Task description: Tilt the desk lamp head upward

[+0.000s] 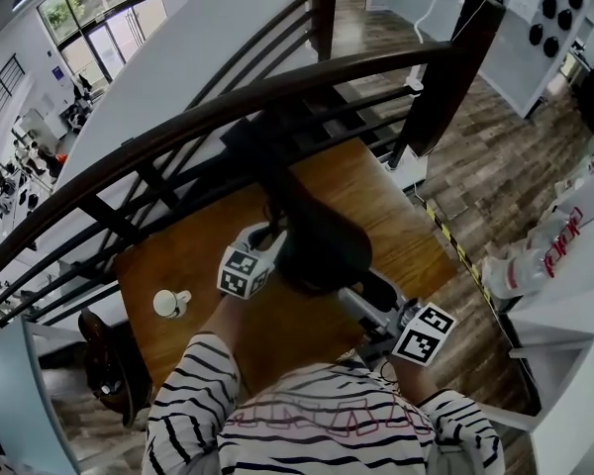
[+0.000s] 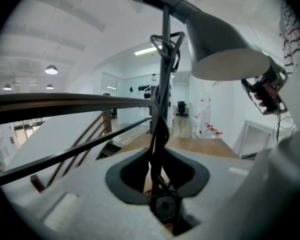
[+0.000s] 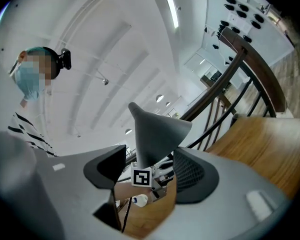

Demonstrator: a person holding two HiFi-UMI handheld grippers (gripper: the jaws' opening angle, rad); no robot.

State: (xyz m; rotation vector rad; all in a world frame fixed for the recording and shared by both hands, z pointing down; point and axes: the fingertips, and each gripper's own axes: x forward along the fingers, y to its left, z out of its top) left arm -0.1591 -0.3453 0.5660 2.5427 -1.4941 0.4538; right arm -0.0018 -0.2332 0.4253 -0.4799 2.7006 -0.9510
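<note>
Left gripper [image 2: 158, 173] clamping lamp stem [image 2: 166, 59]; right gripper [image 3: 147, 170] wide, seemingly around lamp head [image 3: 157, 134]

A small white bottle [image 1: 170, 303] sits on the brown wooden desk [image 1: 396, 216], which adjoins a dark curved railing [image 1: 228, 107].

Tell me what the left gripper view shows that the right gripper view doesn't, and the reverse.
Left gripper view only: the stem and its cable gripped in the left gripper's jaws, the lamp head's open underside, and the right gripper beside its rim. Right gripper view only: the left gripper's marker cube, a white bottle on the table, the person's striped sleeve. Both: the lamp head, the railing, the wooden table.
</note>
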